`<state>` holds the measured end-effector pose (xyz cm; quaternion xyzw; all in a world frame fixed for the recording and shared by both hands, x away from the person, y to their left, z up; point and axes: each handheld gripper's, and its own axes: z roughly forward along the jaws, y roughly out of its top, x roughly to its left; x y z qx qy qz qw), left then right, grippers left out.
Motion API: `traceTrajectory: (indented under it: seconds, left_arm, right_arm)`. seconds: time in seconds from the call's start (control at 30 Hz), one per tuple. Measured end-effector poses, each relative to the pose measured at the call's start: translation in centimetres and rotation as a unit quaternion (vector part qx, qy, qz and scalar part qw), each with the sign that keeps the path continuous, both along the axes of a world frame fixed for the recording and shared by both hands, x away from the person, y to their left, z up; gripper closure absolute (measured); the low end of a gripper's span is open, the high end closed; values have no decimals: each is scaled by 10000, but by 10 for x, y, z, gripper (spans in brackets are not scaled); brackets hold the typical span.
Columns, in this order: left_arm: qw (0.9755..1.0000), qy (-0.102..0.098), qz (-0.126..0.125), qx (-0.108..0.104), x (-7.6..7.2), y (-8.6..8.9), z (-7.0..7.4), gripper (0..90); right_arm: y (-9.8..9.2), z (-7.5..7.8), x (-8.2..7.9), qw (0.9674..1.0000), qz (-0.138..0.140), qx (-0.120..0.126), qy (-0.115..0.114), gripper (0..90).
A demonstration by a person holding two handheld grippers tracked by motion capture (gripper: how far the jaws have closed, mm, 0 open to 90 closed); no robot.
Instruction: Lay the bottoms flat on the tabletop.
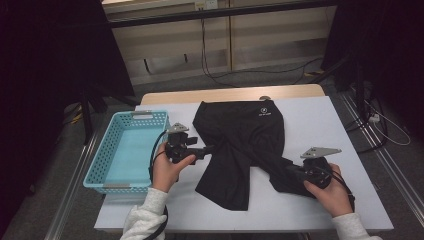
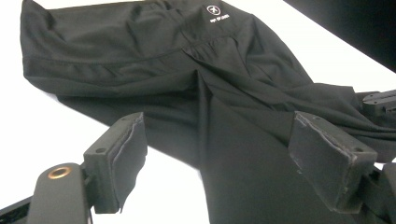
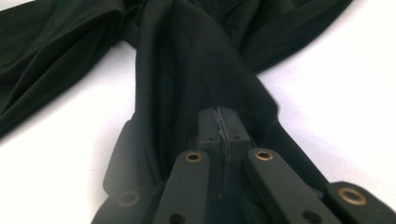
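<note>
At nine o'clock on the white surface (image 1: 320,120) sits one turquoise basket (image 1: 107,165) with nothing in it. Just to its right, the left tongs (image 1: 209,149) point toward three o'clock with the jaws standing wide apart; in the left gripper view the pads (image 2: 122,158) straddle the near leg of the fabric without pressing on it. At the centre lies one pair of black shorts (image 1: 240,140), waistband toward twelve o'clock with a small white logo (image 1: 263,112), and its two legs splayed toward six and four o'clock. At four o'clock the right tongs (image 1: 295,170) are clamped together on the end of the right leg; the right gripper view shows cloth (image 3: 187,70) bunched around the closed tips.

Risks, as I judge them: the right grip looks shallow, so a pull could slip the thin fabric free. The left jaws might close on one layer only, and the fold would come out skewed. Dragging the cloth toward nine o'clock could nudge the light basket off the edge.

Count: one basket, one pair of shorts, two tongs, two hands.
</note>
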<state>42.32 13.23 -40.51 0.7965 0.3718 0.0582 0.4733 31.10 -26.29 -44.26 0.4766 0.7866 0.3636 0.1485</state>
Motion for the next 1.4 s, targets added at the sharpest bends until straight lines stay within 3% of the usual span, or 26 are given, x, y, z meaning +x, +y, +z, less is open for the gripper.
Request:
traceTrajectory:
  seconds: [0.3,0.8,0.93,1.0,1.13,1.2,1.27,1.33,1.4]
  left_arm:
    - [10000,-4,5,15,2,3,-2,198]
    - [10000,18,-89,3,2,-4,-3,194]
    - [9998,67,-194,18,0,-10,-6,194]
    - [9996,90,-261,4,-2,-15,-7,195]
    - [9991,112,-399,42,-3,-20,-9,194]
    - [9991,111,-401,47,-4,-21,-10,194]
    - [9992,126,-389,37,-3,-21,-11,194]
    - [9992,116,-373,42,-3,-22,-11,194]
    - [9992,108,-377,66,-4,-22,-11,195]
  right_arm:
    - [11,1,2,9998,182,29,30,900]
    - [12,2,2,9998,204,21,17,900]
    - [6,12,0,9997,103,-33,-234,900]
    - [1,15,1,9996,18,47,-283,900]
    - [-14,18,6,9987,-321,-59,-385,900]
    - [-20,18,8,9982,-424,35,-412,900]
    - [-22,13,11,9981,-529,9,-325,727]
    - [-23,4,16,9980,-585,-35,-250,615]
    - [-22,-4,20,9983,-565,-102,-6,515]
